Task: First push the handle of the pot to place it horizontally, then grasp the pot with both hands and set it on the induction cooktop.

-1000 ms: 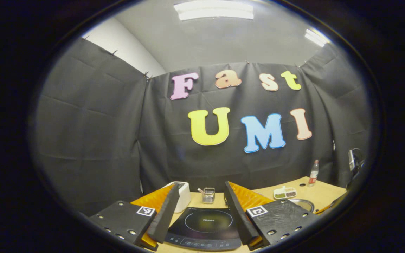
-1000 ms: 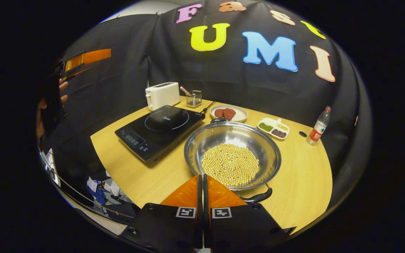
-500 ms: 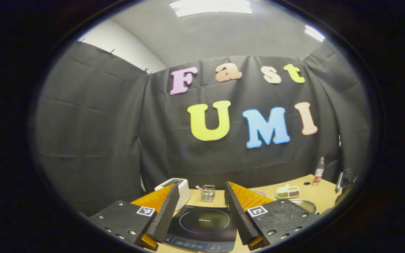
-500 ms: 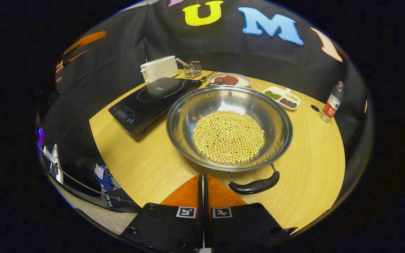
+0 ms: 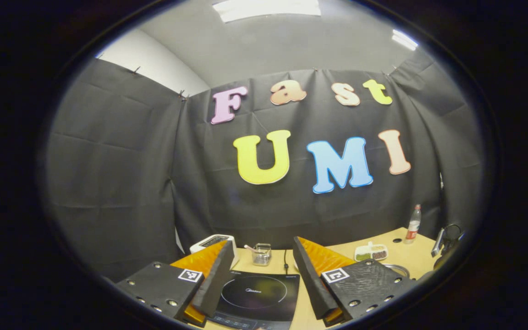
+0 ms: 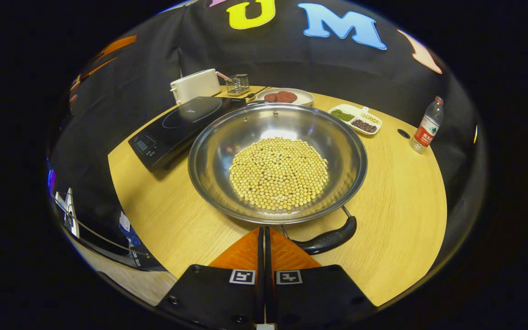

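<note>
Right gripper (image 6: 264, 231): fingers pressed flat together, nothing between them, tips low over the round light-wood table (image 6: 401, 197) just near of the pot's rim. The tips sit beside the left end of the near handle; whether they touch it cannot be told.

Left gripper (image 5: 258, 254): fingers spread wide, holding nothing, raised above the table's left side and well apart from the pot.

Wide, shallow stainless-steel pot (image 6: 277, 160): sits on the table in the middle, just right of the flat black induction cooktop (image 6: 181, 126), its left rim close against the cooktop's edge. A layer of yellow soybeans (image 6: 278, 173) covers its bottom. The black curved near handle (image 6: 326, 239) lies at the pot's near rim, a little right of centre, its long axis running left to right and rising slightly to the right. A second handle at the far rim is barely visible.

In the left gripper view the cooktop (image 5: 255, 295) lies between the open fingers, and a sliver of the pot's rim (image 5: 394, 268) shows at right.
</note>
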`<action>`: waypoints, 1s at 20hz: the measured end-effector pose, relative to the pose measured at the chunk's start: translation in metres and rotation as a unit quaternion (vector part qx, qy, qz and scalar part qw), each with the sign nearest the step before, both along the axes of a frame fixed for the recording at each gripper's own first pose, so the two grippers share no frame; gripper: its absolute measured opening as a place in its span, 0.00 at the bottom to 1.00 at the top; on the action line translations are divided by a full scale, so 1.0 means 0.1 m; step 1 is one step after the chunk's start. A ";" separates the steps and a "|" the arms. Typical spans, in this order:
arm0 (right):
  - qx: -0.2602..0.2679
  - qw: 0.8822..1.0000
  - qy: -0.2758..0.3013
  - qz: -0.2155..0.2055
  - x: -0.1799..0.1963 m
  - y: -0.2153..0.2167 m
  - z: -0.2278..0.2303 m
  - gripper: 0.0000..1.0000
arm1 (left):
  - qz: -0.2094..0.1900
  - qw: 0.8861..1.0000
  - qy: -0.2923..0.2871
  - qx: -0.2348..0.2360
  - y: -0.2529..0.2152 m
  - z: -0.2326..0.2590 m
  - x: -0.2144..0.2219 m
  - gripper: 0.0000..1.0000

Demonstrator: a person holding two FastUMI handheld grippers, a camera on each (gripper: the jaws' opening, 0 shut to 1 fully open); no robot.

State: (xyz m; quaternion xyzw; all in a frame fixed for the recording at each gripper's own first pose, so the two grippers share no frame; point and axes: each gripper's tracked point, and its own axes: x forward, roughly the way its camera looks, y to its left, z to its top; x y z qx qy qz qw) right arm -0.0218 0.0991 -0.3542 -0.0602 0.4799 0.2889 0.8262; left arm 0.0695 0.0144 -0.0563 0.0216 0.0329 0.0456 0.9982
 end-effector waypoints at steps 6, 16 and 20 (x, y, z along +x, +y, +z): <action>-0.008 0.999 -0.003 -0.038 0.28 -0.32 -0.05 0.03 | -0.011 1.000 -0.001 -0.006 -0.27 -0.03 0.11 0.77; -0.040 0.996 -0.010 -0.077 0.76 -0.77 -0.19 0.02 | -0.008 1.000 0.022 -0.011 -0.45 -0.25 0.32 0.79; -0.042 0.994 -0.020 -0.102 0.98 -0.87 -0.22 0.02 | -0.012 0.999 0.037 -0.010 -0.52 -0.39 0.39 0.79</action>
